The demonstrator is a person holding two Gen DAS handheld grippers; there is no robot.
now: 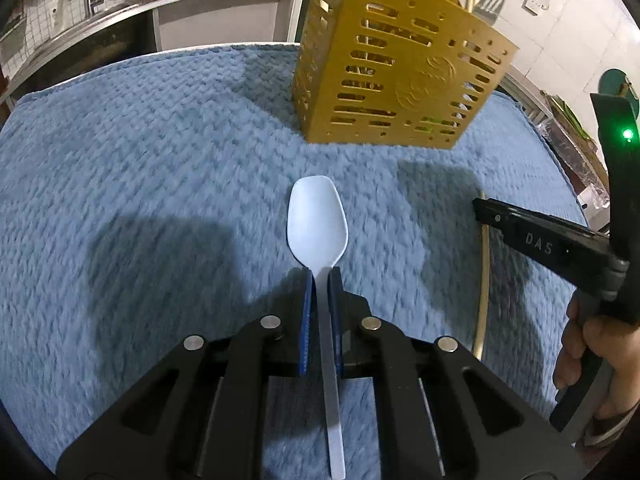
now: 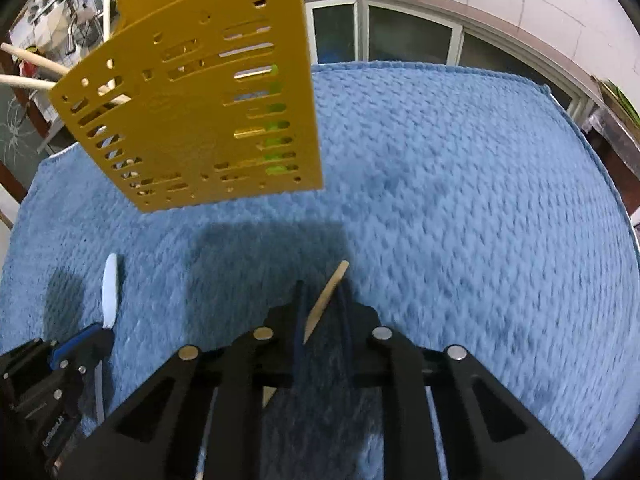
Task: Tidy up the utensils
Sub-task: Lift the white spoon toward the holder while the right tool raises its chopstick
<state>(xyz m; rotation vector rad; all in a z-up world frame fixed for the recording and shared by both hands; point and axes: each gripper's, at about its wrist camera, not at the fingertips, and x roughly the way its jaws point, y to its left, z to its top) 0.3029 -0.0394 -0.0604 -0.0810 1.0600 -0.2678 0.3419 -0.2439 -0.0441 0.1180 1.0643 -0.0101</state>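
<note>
A yellow perforated utensil holder [image 1: 396, 68] stands upright on the far part of a blue textured towel [image 1: 140, 152] that covers the table. Through its slots, something green [image 2: 274, 136] shows low inside one compartment, and pale wooden handles [image 2: 28, 68] stick out past its top rim; which compartment each sits in cannot be told. The left gripper [image 1: 320, 280] has its 2 blue-padded tongs pressed together on the neck of a white plastic spoon [image 1: 318, 220], whose bowl points toward the holder while its flat handle runs back between the fingers. The spoon hangs over the near middle of the towel, short of the holder. The right gripper [image 2: 324, 300] has its tongs nearly together around a thin wooden chopstick [image 2: 326, 296] that slants between them; blur hides whether the pads press on it. In the left wrist view, a person's hand [image 1: 592, 356] grips the right tool at the right edge, and the long wooden stick [image 1: 482, 276] runs beneath it, close above the towel.
</note>
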